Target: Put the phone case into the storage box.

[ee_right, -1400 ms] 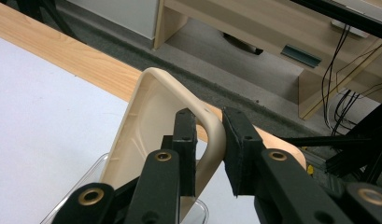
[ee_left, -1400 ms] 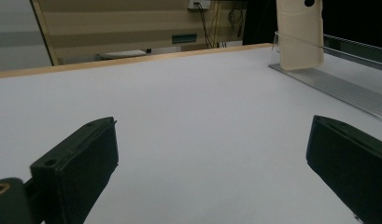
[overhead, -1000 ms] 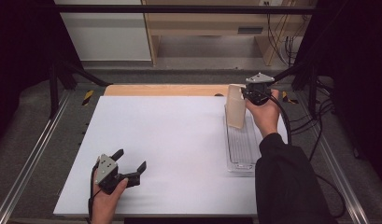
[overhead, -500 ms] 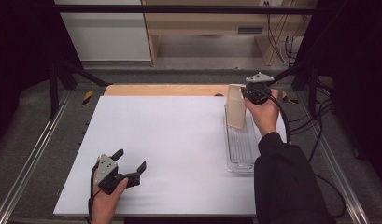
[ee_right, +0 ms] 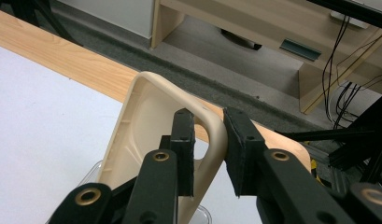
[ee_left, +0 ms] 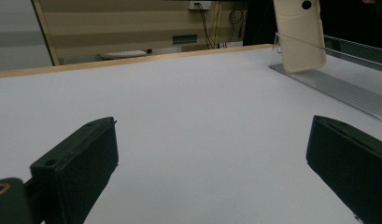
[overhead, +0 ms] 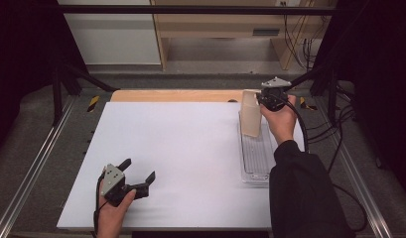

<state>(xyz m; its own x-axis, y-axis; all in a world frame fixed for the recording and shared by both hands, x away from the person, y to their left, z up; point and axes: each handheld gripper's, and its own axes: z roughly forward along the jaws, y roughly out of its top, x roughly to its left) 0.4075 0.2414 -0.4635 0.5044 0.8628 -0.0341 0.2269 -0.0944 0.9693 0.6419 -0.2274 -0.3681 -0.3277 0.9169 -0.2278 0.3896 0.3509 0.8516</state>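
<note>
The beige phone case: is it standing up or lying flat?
Standing up. The phone case rises steeply from the clear tray, its top edge pinched by the right gripper.

Phone case (ee_left: 300,37) top cut off (left gripper view); near tray (overhead: 255,168) end behind sleeve.

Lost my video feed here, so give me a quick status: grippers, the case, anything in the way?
Right gripper shut on beige phone case, held upright over clear tray. Left gripper open, resting on white table. Nothing in the way.

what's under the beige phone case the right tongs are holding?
The beige phone case, pinched by the right tongs, stands over the far end of the clear ribbed tray. Whether its lower edge touches the tray is hidden.
</note>
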